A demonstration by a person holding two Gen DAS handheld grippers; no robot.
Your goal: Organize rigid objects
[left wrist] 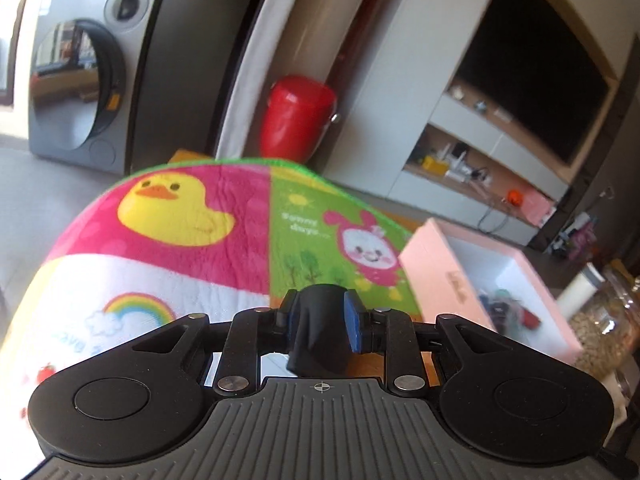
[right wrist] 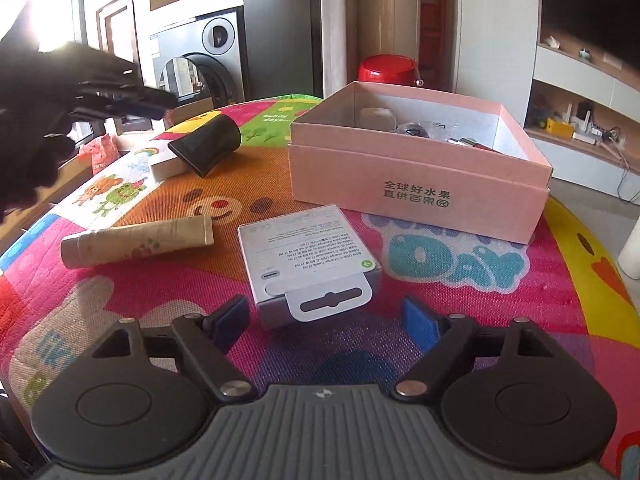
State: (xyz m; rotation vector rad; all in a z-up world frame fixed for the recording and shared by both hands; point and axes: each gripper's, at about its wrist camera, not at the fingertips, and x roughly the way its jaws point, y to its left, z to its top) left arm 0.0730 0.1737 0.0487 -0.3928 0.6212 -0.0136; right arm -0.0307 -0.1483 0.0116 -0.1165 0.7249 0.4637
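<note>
My left gripper (left wrist: 320, 320) is shut on a black nozzle-shaped object (left wrist: 318, 332) and holds it above the colourful mat (left wrist: 192, 240); the right wrist view shows the same black object (right wrist: 206, 144) at the far left of the table under the left gripper (right wrist: 120, 96). The open pink box (left wrist: 448, 276) lies to its right, with small items inside. My right gripper (right wrist: 324, 320) is open, its blue pads either side of a grey-white cable package (right wrist: 308, 256) lying on the mat. A beige tube (right wrist: 136, 242) lies left of the package. The pink box (right wrist: 416, 188) stands beyond.
A small white box (right wrist: 166, 166) sits under the black object's end. A red bin (right wrist: 386, 70) and a washing machine (right wrist: 200, 64) stand behind the table. Glass jars (left wrist: 604, 320) stand right of the pink box. Shelves with a TV (left wrist: 532, 72) fill the right.
</note>
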